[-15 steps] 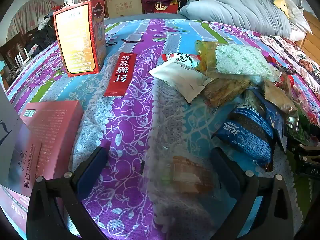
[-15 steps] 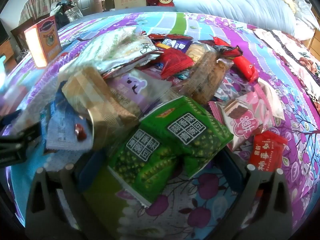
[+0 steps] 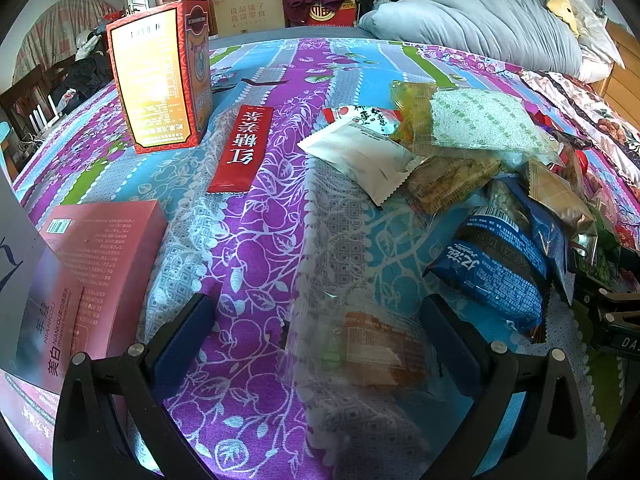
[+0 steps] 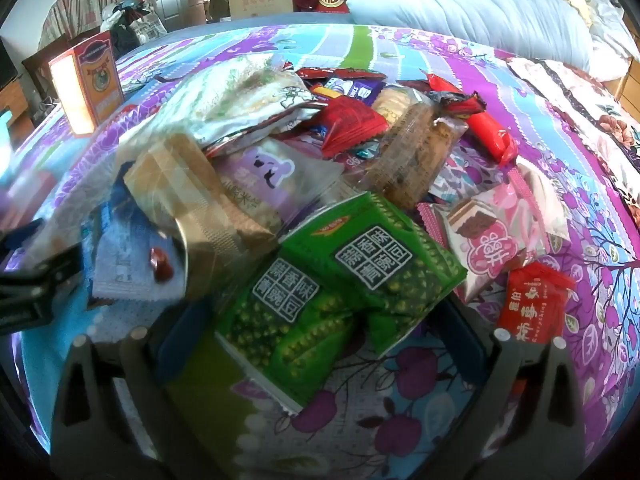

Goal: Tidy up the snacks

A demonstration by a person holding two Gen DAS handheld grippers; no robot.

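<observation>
Hovering over the patterned purple-and-blue bedsheet (image 3: 256, 248), the left gripper (image 3: 320, 336) is standing with jaws spread wide and grasping nothing; a clear-wrapped orange-brown pastry (image 3: 376, 352) is lying between its fingers, towards the right one. The right gripper (image 4: 316, 344), equally released, is straddling two green crinkly pea packets (image 4: 340, 288), their long axis running diagonally up-right. Beyond, the heaped snack pile (image 4: 320, 152) is waiting.
</observation>
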